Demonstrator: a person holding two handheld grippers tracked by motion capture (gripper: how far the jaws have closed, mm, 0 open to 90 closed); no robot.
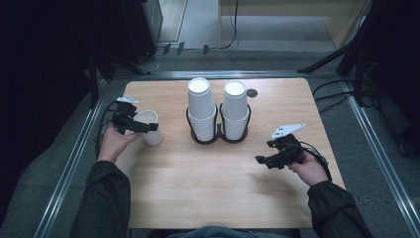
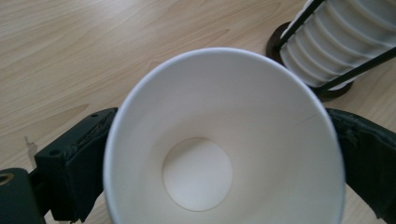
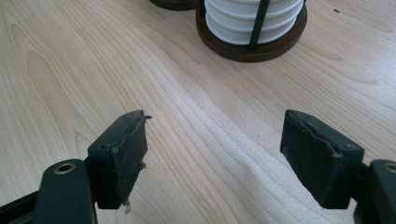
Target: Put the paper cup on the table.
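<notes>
A white paper cup (image 1: 151,127) stands upright on the wooden table (image 1: 208,193) at the left. My left gripper (image 1: 146,127) reaches around its upper part, one jaw on each side. In the left gripper view I look down into the cup (image 2: 224,140); its rim is round and undented, the black pads (image 2: 79,163) lie close beside its wall, and the gripper is open. My right gripper (image 1: 262,159) hovers open over bare wood at the right, with nothing between its jaws (image 3: 212,154).
Two stacks of white cups (image 1: 201,106) (image 1: 235,106) stand upside down in a black double wire holder (image 1: 218,139) at the table's middle back. Its base (image 3: 252,46) lies just ahead of the right gripper. A small dark hole (image 1: 252,92) marks the back of the tabletop.
</notes>
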